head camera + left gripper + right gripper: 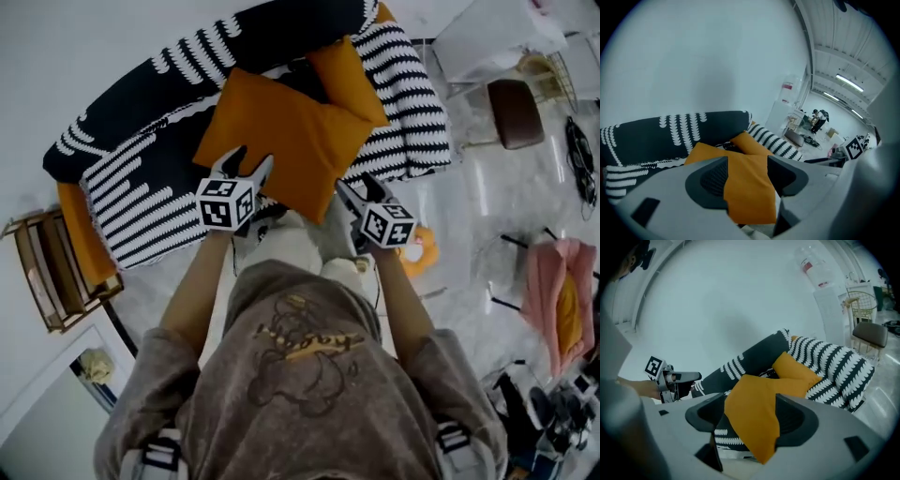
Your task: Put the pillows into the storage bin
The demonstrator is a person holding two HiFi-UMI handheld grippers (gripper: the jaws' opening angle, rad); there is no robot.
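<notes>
A large orange pillow (281, 127) lies tilted on a black-and-white patterned sofa (141, 202), with a smaller orange pillow (352, 75) behind it. My left gripper (248, 167) is at the big pillow's lower left edge. In the left gripper view the pillow (750, 197) fills the gap between the left gripper's (747, 176) spread jaws. My right gripper (358, 192) is at the pillow's lower right corner. That corner (752, 427) hangs between the right gripper's (752, 416) spread jaws. Neither pair of pads visibly presses on the fabric. No storage bin that I can name shows.
A wooden crate (47, 272) stands at the sofa's left end. A brown stool (514, 112) and a wire basket (548, 75) are at the far right. A pink cloth (562, 300) hangs on a rack. A small orange object (424, 248) lies on the floor by my right arm.
</notes>
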